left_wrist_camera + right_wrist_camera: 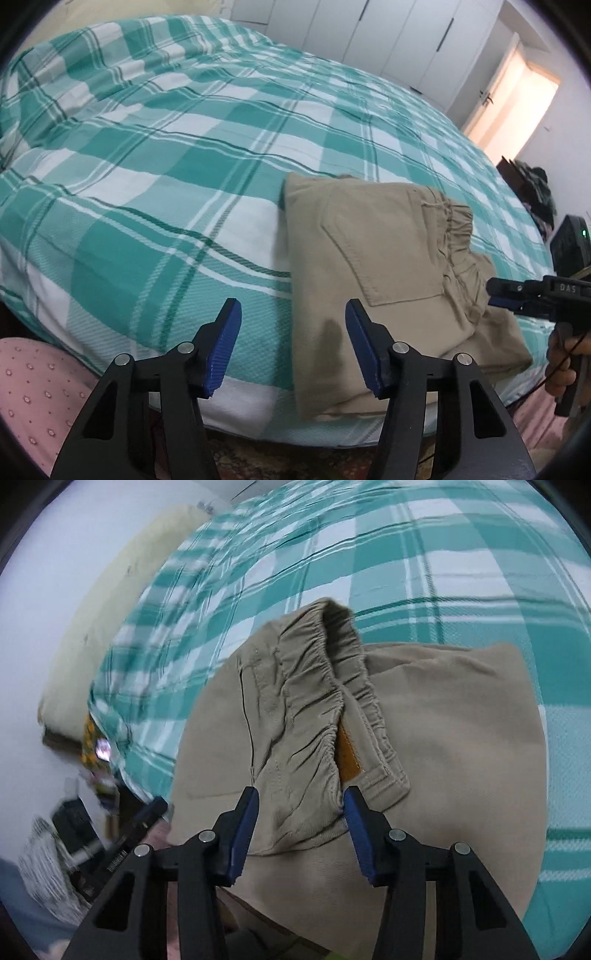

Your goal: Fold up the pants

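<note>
Teal-and-white checked bedspread (184, 155) fills most of the left-wrist frame, and the folded beige cotton pants (388, 266) lie at its lower right, near the bed's edge. Left gripper (293, 350) hangs spread and empty beside the bundle's lower corner. Right gripper (299, 830) is spread too, straddling the gathered elastic waistband (321, 686) without pinching it (lower centre of its frame). A careless nudge could probably spring the loose top layer open.

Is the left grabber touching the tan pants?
Cannot tell. In the left wrist view the left gripper is open, one blue finger overlapping the folded tan pants, but no contact or gap shows plainly.
</note>
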